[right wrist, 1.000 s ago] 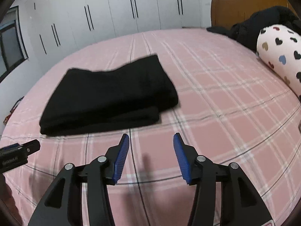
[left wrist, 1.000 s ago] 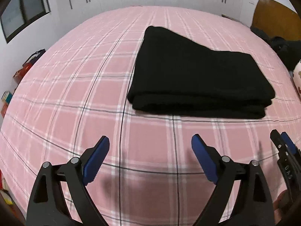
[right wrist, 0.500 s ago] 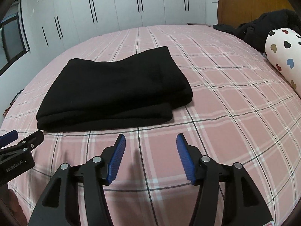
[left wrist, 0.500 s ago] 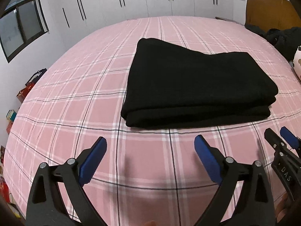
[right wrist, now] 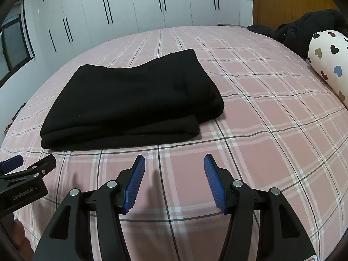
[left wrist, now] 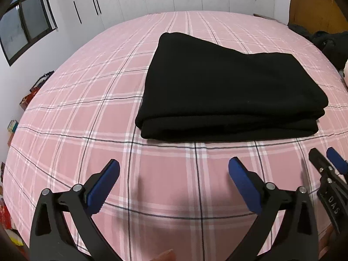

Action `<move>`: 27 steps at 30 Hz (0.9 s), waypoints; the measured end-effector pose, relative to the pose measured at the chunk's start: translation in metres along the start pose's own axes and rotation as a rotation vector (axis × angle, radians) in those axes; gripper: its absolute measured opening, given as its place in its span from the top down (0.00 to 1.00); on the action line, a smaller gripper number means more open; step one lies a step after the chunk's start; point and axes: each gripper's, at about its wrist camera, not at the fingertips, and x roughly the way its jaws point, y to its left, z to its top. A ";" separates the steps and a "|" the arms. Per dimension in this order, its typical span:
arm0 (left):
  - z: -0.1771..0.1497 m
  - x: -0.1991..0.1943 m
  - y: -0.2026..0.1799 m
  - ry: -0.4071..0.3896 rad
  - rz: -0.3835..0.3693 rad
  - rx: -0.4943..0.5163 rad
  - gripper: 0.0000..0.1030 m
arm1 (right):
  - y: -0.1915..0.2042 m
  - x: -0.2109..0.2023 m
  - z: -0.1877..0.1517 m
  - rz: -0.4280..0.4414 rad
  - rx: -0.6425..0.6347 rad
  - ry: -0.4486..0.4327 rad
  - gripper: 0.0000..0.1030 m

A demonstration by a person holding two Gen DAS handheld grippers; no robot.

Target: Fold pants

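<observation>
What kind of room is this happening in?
Most likely a bedroom. The folded black pants lie on a bed with a pink plaid sheet and a wooden headboard, and white wardrobe doors line the far wall.

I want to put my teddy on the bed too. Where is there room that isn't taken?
Bare pink sheet lies right of the folded black pants, between them and the heart-print pillow. More is free left of the pants, toward the window side. The strip in front is taken by the hand-held grippers. The headboard corner is crowded with dark clothes.
</observation>
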 end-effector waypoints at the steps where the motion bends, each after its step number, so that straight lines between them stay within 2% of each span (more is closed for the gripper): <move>1: 0.000 0.000 0.001 -0.001 -0.012 -0.009 0.05 | 0.000 0.000 0.000 0.000 -0.001 0.001 0.46; 12: 0.001 -0.005 0.003 -0.032 -0.049 -0.033 0.05 | 0.003 0.000 -0.001 -0.002 0.002 -0.001 0.45; 16: 0.000 -0.003 0.007 -0.020 -0.076 -0.060 0.05 | 0.004 -0.001 -0.001 -0.004 -0.001 -0.002 0.45; 27: 0.000 0.002 0.005 -0.010 -0.048 -0.051 0.05 | 0.004 0.000 -0.001 -0.003 0.000 0.000 0.45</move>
